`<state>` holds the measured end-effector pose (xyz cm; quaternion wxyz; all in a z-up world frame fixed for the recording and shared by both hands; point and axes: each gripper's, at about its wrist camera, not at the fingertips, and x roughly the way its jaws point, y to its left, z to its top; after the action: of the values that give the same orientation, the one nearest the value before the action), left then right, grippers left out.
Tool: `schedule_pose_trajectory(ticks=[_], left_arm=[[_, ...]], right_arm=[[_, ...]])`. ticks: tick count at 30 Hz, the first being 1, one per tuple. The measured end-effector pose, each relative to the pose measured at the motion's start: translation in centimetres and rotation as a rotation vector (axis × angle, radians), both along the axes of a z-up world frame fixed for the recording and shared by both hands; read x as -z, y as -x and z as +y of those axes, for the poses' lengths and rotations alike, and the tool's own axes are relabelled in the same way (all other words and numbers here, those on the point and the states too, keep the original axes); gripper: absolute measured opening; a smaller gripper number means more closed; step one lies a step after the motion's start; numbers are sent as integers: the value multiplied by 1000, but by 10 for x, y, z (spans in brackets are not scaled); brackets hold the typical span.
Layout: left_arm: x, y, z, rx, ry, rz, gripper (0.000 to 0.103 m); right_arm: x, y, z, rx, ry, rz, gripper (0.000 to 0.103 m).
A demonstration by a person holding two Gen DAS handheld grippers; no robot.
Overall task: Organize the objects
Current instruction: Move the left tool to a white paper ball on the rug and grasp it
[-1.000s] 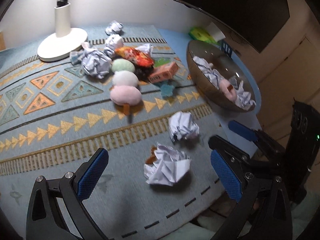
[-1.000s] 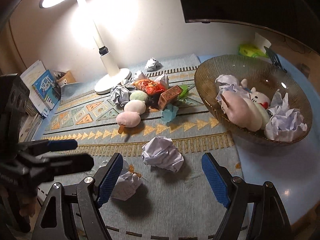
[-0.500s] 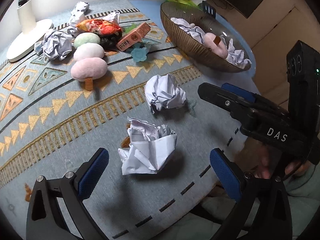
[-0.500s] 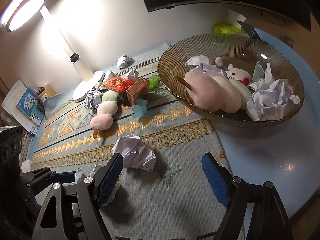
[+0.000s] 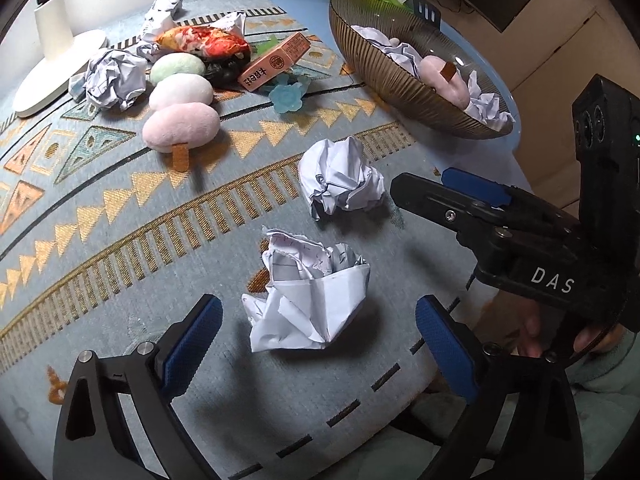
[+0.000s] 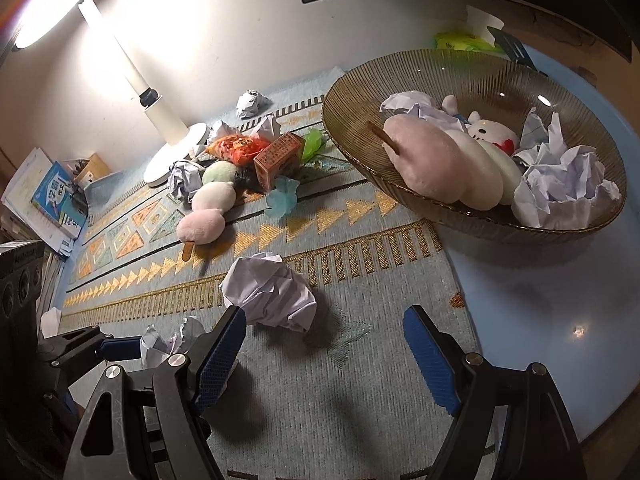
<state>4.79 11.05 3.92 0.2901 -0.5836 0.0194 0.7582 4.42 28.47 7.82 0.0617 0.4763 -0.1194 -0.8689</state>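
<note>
Two paper balls lie loose on the mat, one framed by each open claw

Left claw point(image 5: 318, 334) is spread wide and empty, its blue pads either side of the near ball point(image 5: 308, 300) without touching it; right claw point(image 6: 324, 342) is equally wide and holds nothing, with the far ball point(image 6: 270, 294) just beyond and toward its left finger. The bowl point(image 6: 460, 68) at the far right already holds plush and paper, so both balls likely go there. The right claw is off-centre: closing now could clip the ball's edge and knock it away. Crumpled paper is light and springy, so a shallow pinch may let it slip out on the way. The claws sit close together and could collide
</note>
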Motion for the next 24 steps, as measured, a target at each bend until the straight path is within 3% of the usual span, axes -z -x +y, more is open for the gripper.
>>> schedule_pose_trajectory(ticks=[4,11,15,22,23,24], left_arm=[[2,-1,0,15,16,2,91],[3,-4,2,52,-21,15,70],[12,0,1,45,-22,-7,69],[14,1,-8,25,-29,10,55],[13,1,-11,21,-25,15,54],[12,1,-14,15,-21,22,54]], right_arm=[[2,2,-3,-9,3,-7,80],[5,8,-11,-33,10,-19,80],[4,15,-20,-57,1,-8,80],[13,32,-40,-58,-45,-13,79],[16,34,-42,-55,-63,-19,79],[19,36,-43,-58,-76,-26,72]])
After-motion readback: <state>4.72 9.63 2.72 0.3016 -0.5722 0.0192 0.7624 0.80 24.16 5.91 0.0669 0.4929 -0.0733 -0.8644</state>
